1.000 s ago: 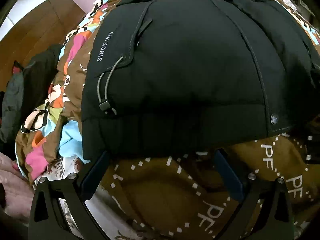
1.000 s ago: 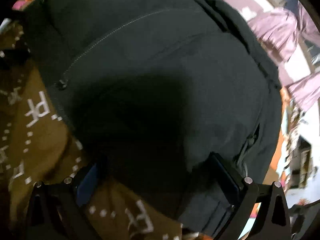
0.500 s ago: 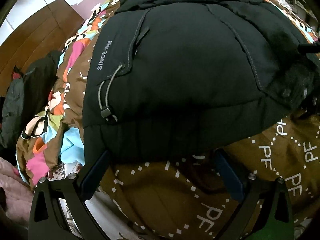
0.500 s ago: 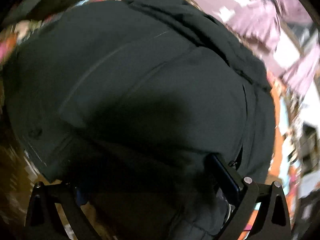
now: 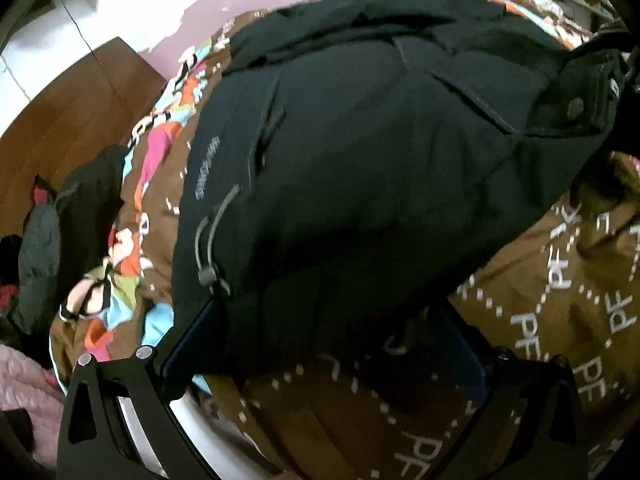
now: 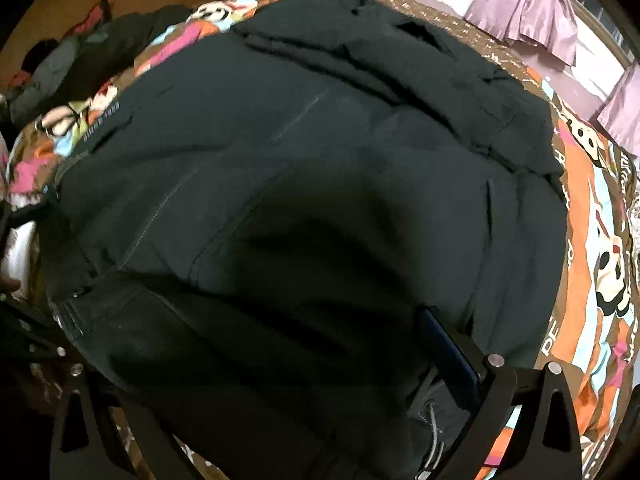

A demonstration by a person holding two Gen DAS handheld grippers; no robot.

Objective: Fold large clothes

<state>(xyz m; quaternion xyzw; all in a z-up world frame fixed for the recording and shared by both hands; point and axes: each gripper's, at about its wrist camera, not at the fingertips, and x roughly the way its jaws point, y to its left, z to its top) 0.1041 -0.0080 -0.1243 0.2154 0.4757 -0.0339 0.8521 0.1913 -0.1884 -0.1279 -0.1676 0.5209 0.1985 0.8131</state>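
One black jacket [image 5: 360, 168] lies on a bed with a patterned quilt [image 5: 560, 320]; we count two grippers, one per hand. Jacket's long axis runs away from us, hem near, bulkier end far. One cord w/ toggle [image 5: 208, 276] hangs at the hem's left corner. Left gripper [image 5: 324, 344]: fingers [image 5: 188, 344] spread wide, hem lying between them, blue left pad touching the hem corner. Right gripper [image 6: 272, 360]: only one finger shows, against the fabric; we cannot tell its spread. A dark clothes pile [image 5: 60, 220] sits beside the bed.
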